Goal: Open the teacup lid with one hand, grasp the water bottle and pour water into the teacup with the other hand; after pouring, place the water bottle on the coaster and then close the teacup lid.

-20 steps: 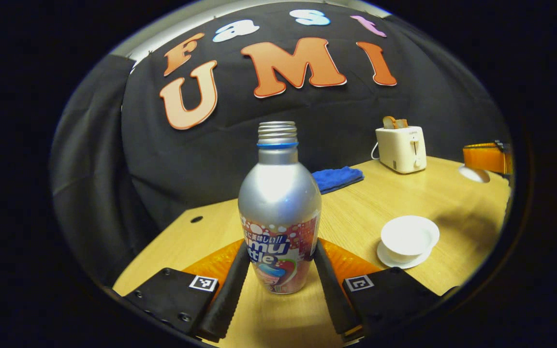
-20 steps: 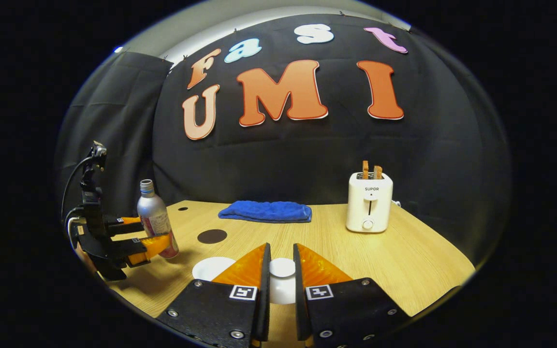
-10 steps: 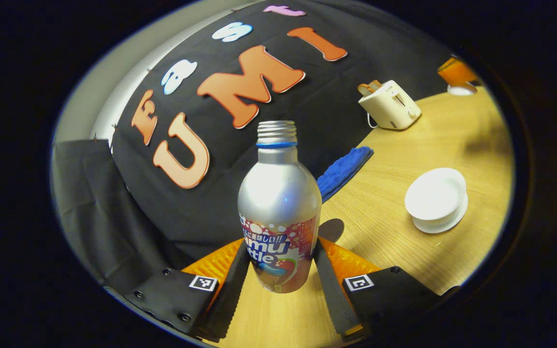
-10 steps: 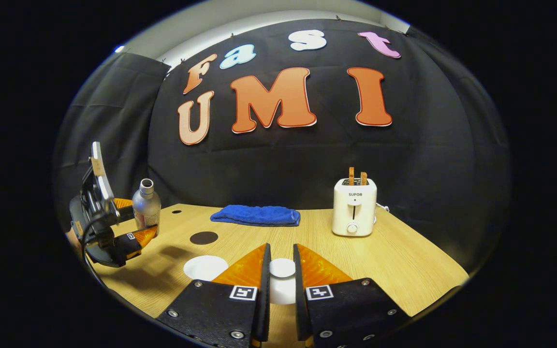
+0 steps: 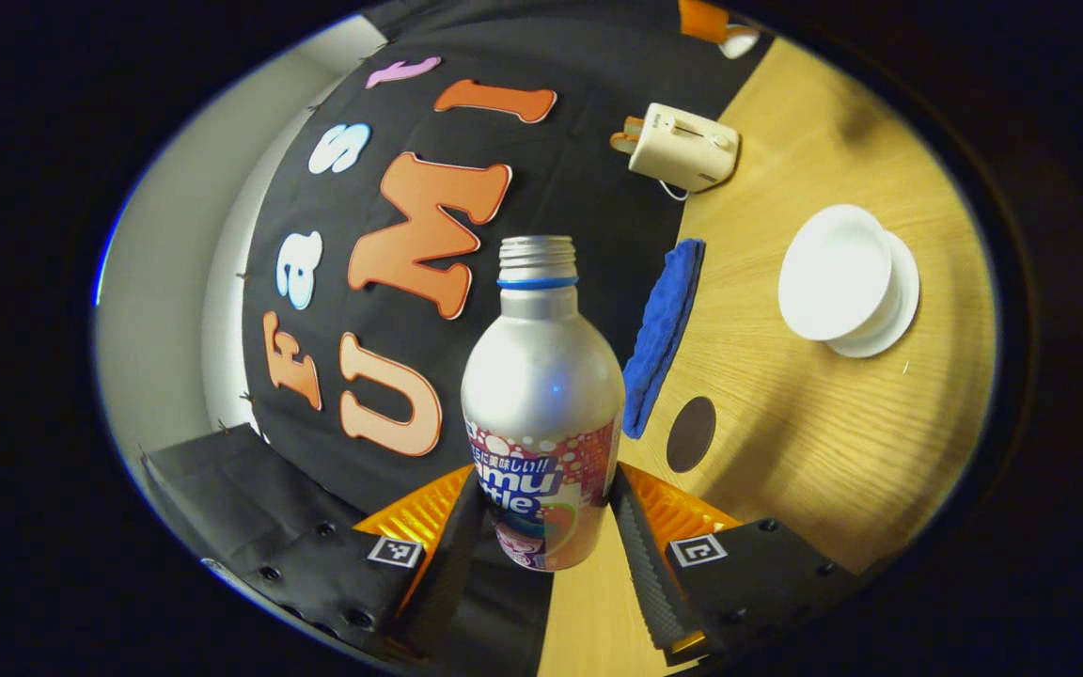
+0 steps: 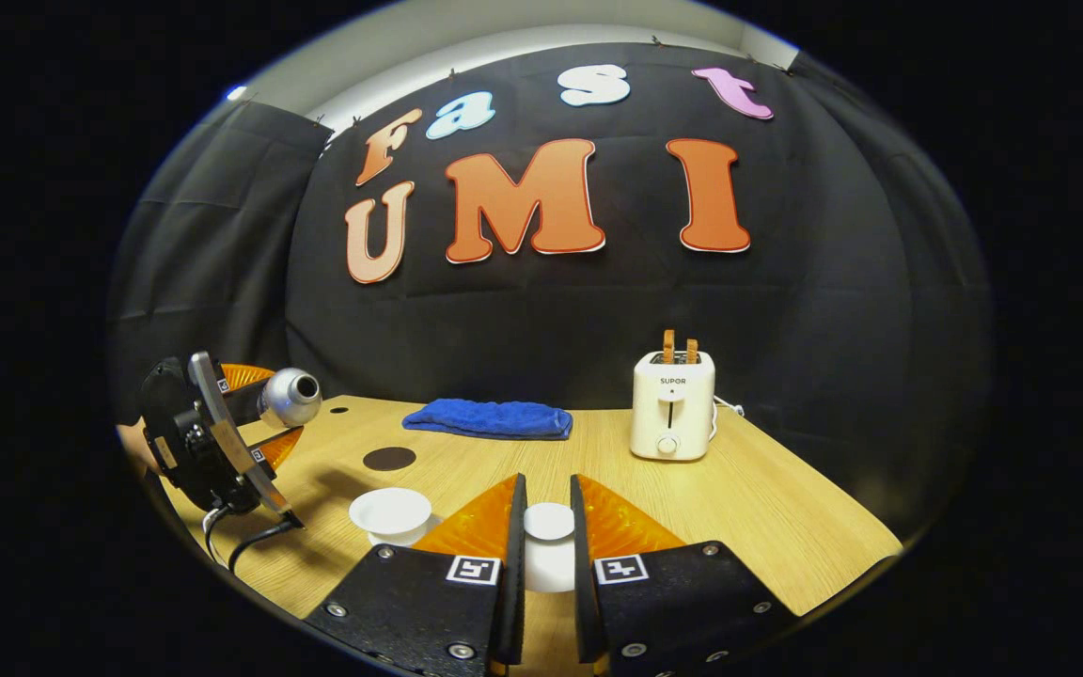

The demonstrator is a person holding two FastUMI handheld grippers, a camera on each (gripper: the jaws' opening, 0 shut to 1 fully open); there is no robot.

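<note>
Above the wooden table (image 5: 814,404), left gripper (image 5: 541,527) clamps the tipped silver uncapped bottle (image 5: 541,395), right gripper (image 6: 542,527) pinches the white lid (image 6: 549,520); open white teacup (image 6: 390,512) awaits pouring.

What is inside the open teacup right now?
The teacup, lid off, sits on a white saucer; its inside looks plain white. Whether clear water is in it cannot be told. The right gripper holds the lid.

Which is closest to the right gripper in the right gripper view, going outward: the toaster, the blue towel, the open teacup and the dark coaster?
From the right gripper:
1. Teacup, just left of the fingers, near the table's front.
2. Coaster, farther back on the left.
3. Blue towel at the back, left of centre, and toaster, back right: too close to call.
</note>
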